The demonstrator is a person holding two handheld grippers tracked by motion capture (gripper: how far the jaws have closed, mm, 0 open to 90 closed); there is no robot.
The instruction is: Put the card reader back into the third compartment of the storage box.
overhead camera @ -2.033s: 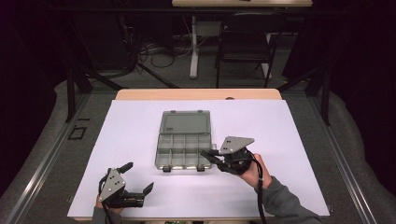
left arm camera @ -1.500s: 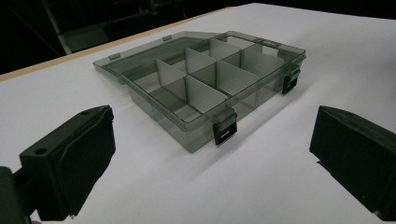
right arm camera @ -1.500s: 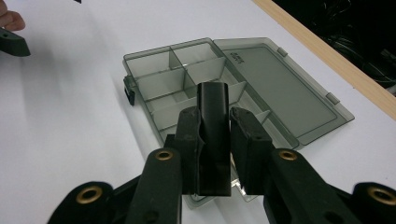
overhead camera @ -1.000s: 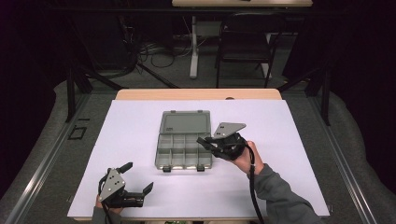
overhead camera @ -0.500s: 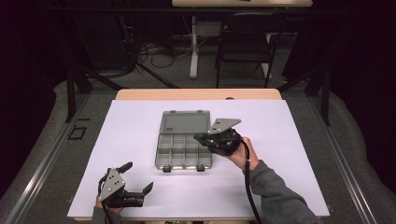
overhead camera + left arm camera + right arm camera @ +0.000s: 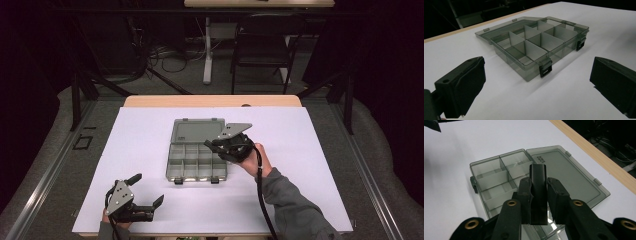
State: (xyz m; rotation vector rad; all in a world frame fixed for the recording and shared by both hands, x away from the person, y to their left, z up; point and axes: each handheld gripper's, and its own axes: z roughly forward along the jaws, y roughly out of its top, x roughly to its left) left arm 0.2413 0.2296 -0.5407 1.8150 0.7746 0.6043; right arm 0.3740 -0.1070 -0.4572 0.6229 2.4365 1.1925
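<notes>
A smoky clear organizer box (image 6: 186,165) lies open mid-table, its lid (image 6: 197,131) flat behind it and its divided compartments looking empty. My right gripper (image 6: 216,146) hovers over the box's right side, shut on a small black rectangular block (image 6: 538,192) that stands upright between the jaws above the compartments (image 6: 491,182) and beside the lid (image 6: 566,175). My left gripper (image 6: 147,189) rests near the table's front left, open, with nothing between its fingers. In its own view the left gripper (image 6: 537,87) faces the box (image 6: 534,42) and its two black latches.
A white sheet (image 6: 300,165) covers the table, with a wooden edge (image 6: 210,101) at the far side. Beyond it stand a chair and cables on the floor. Open white surface lies left, right and in front of the box.
My right gripper has moved away from the person and leftward, from beside the box's front right corner to above its right side. The left gripper has stayed put.
</notes>
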